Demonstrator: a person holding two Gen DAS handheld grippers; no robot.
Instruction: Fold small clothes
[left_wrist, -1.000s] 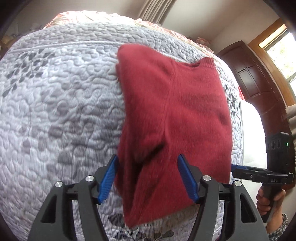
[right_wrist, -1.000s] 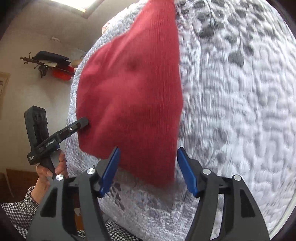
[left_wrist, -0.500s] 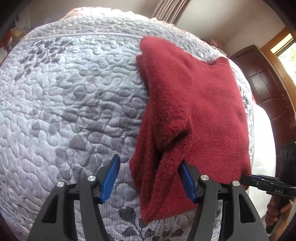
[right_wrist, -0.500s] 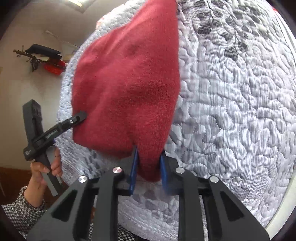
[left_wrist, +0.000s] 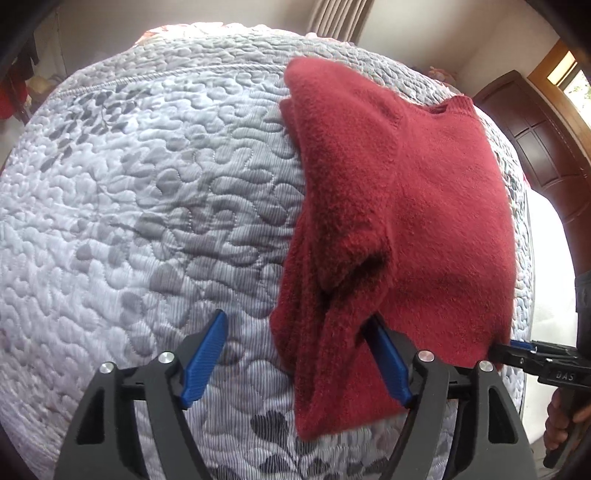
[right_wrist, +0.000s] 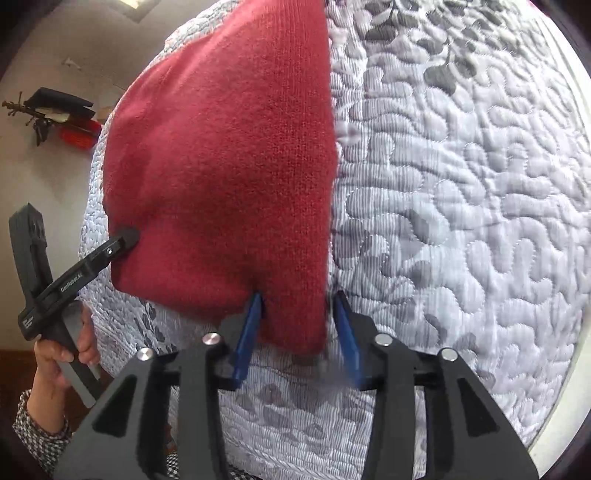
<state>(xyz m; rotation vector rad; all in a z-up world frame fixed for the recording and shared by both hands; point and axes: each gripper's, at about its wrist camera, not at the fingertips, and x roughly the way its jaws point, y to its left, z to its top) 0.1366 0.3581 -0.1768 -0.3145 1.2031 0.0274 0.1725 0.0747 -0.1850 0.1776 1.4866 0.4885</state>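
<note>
Left claw (left_wrist: 295, 363) gapes around the sweater (left_wrist: 406, 206) hem; right claw (right_wrist: 295, 338) stands apart too. Pinch both bottom corners together before lifting off the bed (left_wrist: 147, 184).

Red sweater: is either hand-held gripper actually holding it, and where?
Nothing looks clamped. The right hand-held gripper is open around a corner of the red sweater; the left hand-held gripper is open at its edge.

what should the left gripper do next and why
Probably shut the left gripper on the near corner of the sweater. Its jaws stand wide open with the folded edge between them. The right gripper straddles the other near corner, also open. Both likely need a hold before the hem can be lifted off the quilt.
</note>
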